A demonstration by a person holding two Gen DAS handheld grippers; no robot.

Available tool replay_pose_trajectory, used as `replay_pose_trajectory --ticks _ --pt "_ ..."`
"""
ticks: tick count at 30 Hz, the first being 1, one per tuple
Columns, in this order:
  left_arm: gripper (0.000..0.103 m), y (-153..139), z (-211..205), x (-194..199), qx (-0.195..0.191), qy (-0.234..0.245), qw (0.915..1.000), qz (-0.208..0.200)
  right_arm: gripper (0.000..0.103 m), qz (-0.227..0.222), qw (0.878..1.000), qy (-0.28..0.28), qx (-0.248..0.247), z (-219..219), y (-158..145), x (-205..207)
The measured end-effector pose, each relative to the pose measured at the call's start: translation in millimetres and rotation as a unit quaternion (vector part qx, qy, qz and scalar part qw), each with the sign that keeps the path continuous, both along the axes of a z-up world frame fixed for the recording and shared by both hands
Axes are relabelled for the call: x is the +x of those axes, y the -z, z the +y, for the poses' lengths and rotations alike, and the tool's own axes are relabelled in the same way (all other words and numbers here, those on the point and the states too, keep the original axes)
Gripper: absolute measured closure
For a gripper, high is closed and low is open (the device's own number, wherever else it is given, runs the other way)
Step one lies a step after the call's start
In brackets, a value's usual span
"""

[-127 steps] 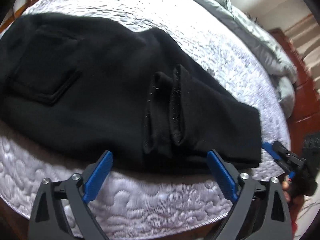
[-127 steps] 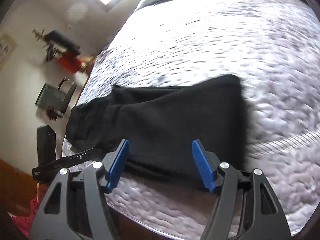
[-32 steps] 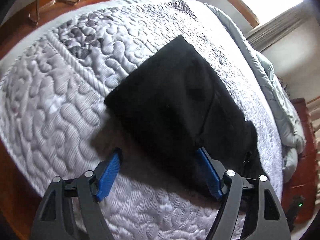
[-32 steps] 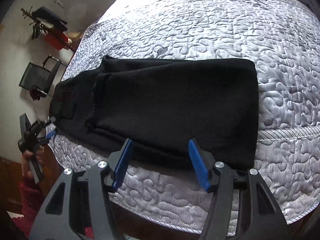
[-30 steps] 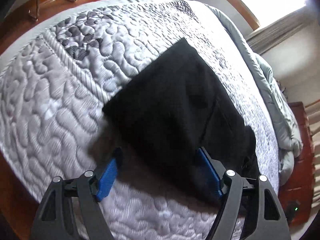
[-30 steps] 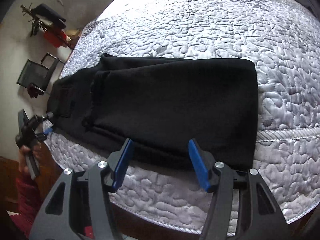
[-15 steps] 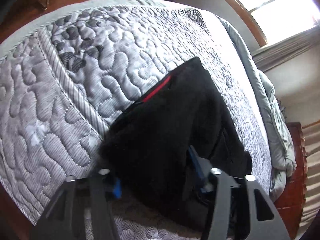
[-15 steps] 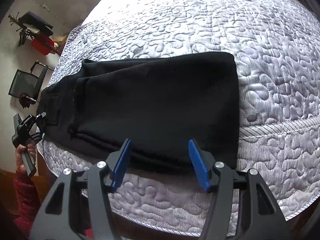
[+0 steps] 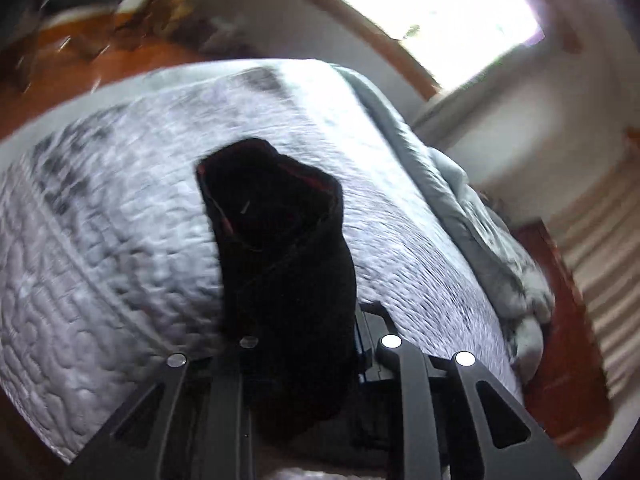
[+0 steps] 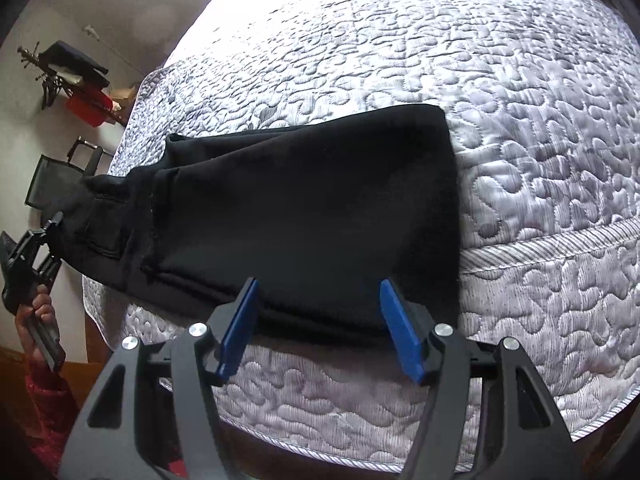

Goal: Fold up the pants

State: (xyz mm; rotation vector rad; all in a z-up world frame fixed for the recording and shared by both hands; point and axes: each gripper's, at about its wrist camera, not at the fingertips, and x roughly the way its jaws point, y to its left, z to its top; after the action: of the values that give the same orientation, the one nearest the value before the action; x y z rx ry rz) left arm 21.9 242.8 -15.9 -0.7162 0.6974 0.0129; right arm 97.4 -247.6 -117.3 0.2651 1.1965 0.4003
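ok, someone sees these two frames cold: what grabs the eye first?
The black pants dominate: a dark slab lying across the pale quilted bedspread, with one end bunched up between the fingers of the closing left hand-held gripper and raised off the bed. Next, the right hand-held gripper, its blue pads spread open at the near edge of the pants, gripping nothing. The bright window behind the bed also stands out.

bed [image 10: 520, 160] w/ grey quilted cover | on it: black pants [image 10: 304, 216], grey duvet [image 9: 460, 184] at far edge
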Motion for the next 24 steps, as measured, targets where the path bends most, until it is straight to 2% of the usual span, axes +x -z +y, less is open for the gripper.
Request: replay_pose_trajectory --ticks 4,7,9,14,17,19,20,22,24 --pt "0.083 -17.7 -55.6 4.8 0.04 0.075 0.9962 -0.018 0.04 -0.003 1.0 0.008 0.009 -9.0 -1.0 -2.4" --pt "0.084 -18.7 -104.2 11.7 0.081 0.135 0.9874 -0.013 0.04 -0.005 1.0 0.011 0.02 -13.4 -1.3 -3.6" --pt "0.085 -11.1 -135.3 16.7 0.087 0.174 0.9809 -0.002 0.04 -0.008 1.0 0.01 0.023 -15.1 -1.8 -4.9" --pt "0.085 18.1 -205.4 24.9 0.118 0.252 0.9596 0.04 0.04 -0.012 0.999 0.01 0.033 -19.2 -1.7 -6.4" --pt "0.085 48.1 -247.4 26.7 0.168 0.303 0.9348 0.078 0.04 -0.012 0.999 0.01 0.036 -20.3 0.1 -6.2" --pt "0.083 62.0 -266.0 22.9 0.189 0.325 0.9213 0.099 0.04 -0.013 0.999 0.005 0.035 -19.1 0.2 -6.1" --pt "0.079 68.0 -274.7 18.0 0.2 0.339 0.9133 0.107 0.039 -0.014 0.999 0.003 0.034 -17.9 0.1 -5.9" --pt "0.068 64.3 -279.9 5.9 0.2 0.347 0.9106 0.1 0.036 -0.016 0.999 -0.001 0.031 -15.5 -0.2 -6.1" --pt "0.037 52.0 -277.7 -4.1 0.173 0.353 0.9142 0.098 0.036 -0.016 0.999 -0.005 0.029 -12.7 0.0 -4.1"
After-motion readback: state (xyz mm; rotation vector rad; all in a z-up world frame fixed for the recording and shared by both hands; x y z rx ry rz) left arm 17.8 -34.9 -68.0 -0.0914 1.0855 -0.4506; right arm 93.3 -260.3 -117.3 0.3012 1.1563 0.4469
